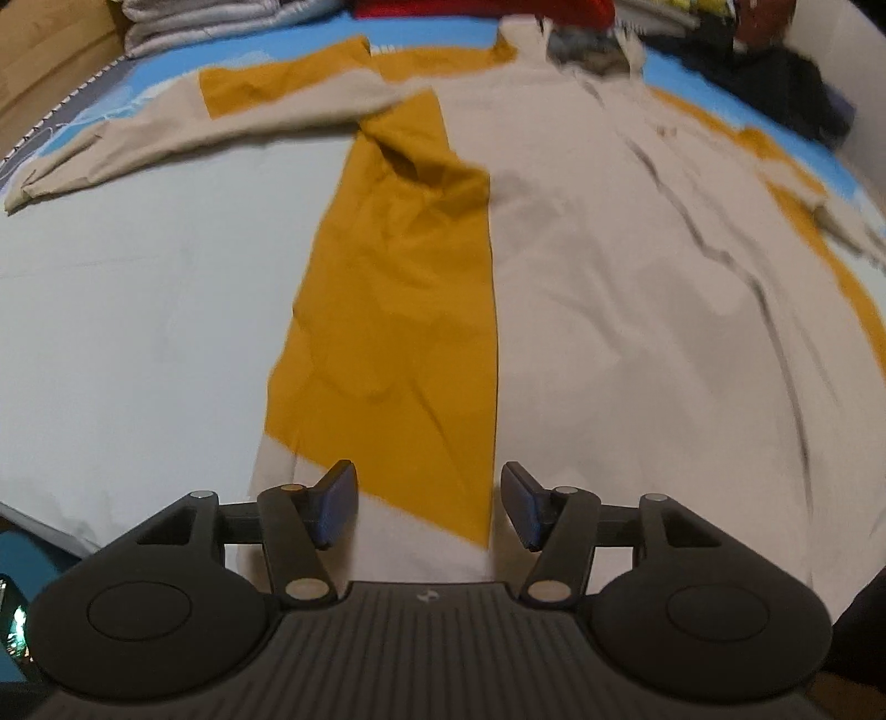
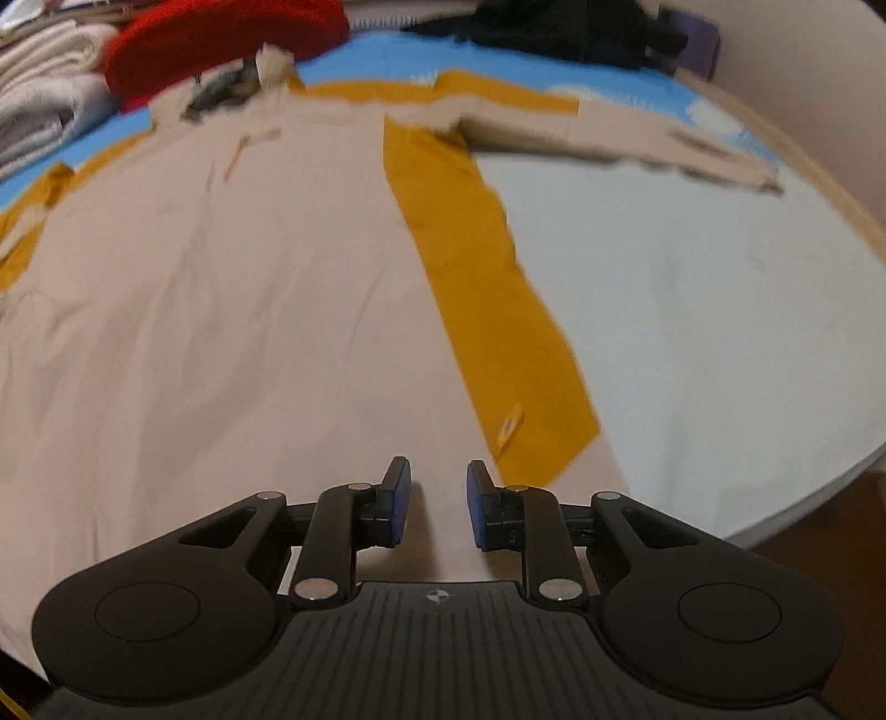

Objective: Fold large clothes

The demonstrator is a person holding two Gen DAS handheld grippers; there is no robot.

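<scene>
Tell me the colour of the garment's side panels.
Mustard yellow side panels on a beige garment; clearest in the left wrist view.

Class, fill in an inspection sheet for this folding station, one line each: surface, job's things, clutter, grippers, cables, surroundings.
Surface: pale sheet with blue patterned cover at the far end.
Job's things: beige and mustard garment spread flat, sleeves out to both sides.
Clutter: red garment, dark clothes, folded pale textiles along the far edge.
Grippers: left gripper and right gripper open, empty, over the hem.
Cables: nothing seen.
Surroundings: wall at right.
</scene>
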